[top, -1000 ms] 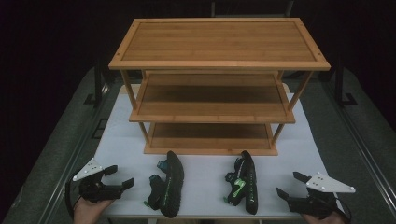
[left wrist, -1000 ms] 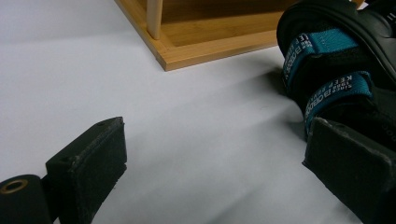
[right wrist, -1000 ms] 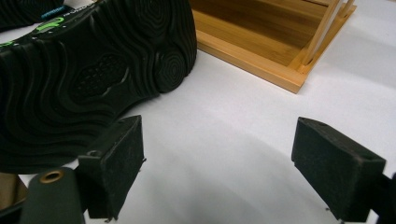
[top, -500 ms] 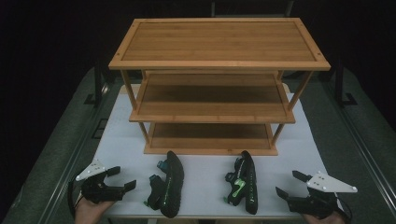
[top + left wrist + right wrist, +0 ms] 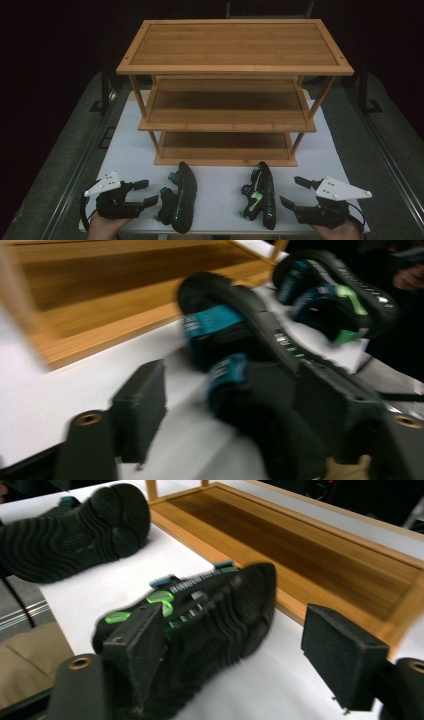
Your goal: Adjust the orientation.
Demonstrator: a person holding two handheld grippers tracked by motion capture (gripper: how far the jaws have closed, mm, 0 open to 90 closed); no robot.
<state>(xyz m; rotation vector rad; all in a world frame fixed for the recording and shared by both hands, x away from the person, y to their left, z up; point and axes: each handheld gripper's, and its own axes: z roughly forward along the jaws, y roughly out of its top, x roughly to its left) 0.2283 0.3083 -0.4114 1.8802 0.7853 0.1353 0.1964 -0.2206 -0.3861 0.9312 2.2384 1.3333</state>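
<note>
So, two black sandals lie on their sides on the white table (image 5: 220,192), just in front of the wooden rack (image 5: 235,70)'s bottom shelf: teal-strapped sandal (image 5: 181,204) at left, green-strapped sandal (image 5: 262,196) at right, well apart. Left gripper (image 5: 145,192) sits just beside the teal one, right gripper (image 5: 292,192) near the green one. Both sets of jaws apart w/ nothing clamped, and have just been closing some.
</note>
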